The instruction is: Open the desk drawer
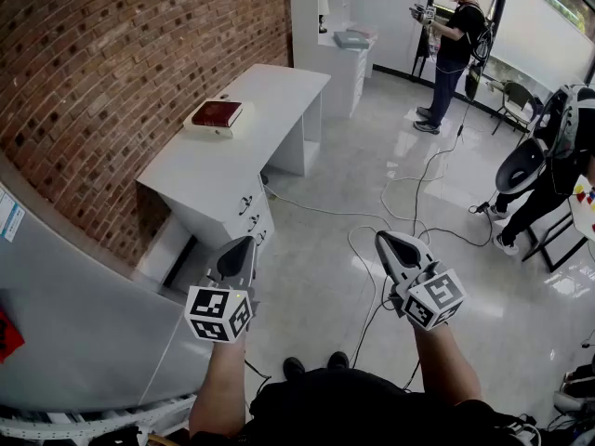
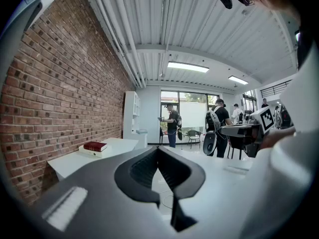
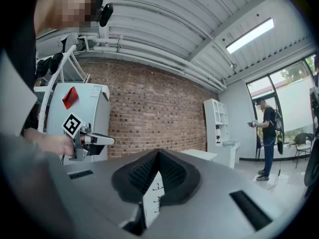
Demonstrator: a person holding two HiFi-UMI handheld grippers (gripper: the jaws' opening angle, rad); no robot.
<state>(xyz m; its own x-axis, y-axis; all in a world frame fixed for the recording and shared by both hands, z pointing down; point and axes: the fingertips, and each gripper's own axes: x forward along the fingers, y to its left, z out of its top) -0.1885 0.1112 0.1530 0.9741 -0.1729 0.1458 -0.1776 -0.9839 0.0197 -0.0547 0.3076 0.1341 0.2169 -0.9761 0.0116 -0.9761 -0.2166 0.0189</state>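
The white desk [image 1: 251, 110] stands along the brick wall, its drawer stack [image 1: 244, 214] with dark handles at the near end. A red book [image 1: 217, 113] lies on its top. Both grippers hang over the floor in front of me, short of the drawers. My left gripper [image 1: 244, 242] is shut and empty, just right of the drawer fronts. My right gripper [image 1: 383, 239] is shut and empty, farther right. In the left gripper view, the shut left gripper [image 2: 157, 149] points past the book [image 2: 94, 146]. In the right gripper view, the drawer fronts [image 3: 152, 195] show below the shut right gripper [image 3: 158, 153].
Cables [image 1: 400, 216] trail over the glossy floor between me and the desk. A grey cabinet [image 1: 74, 323] stands at my near left. A white shelf unit [image 1: 339, 35] is behind the desk. One person [image 1: 456, 49] stands at the far windows, another [image 1: 558, 156] at the right.
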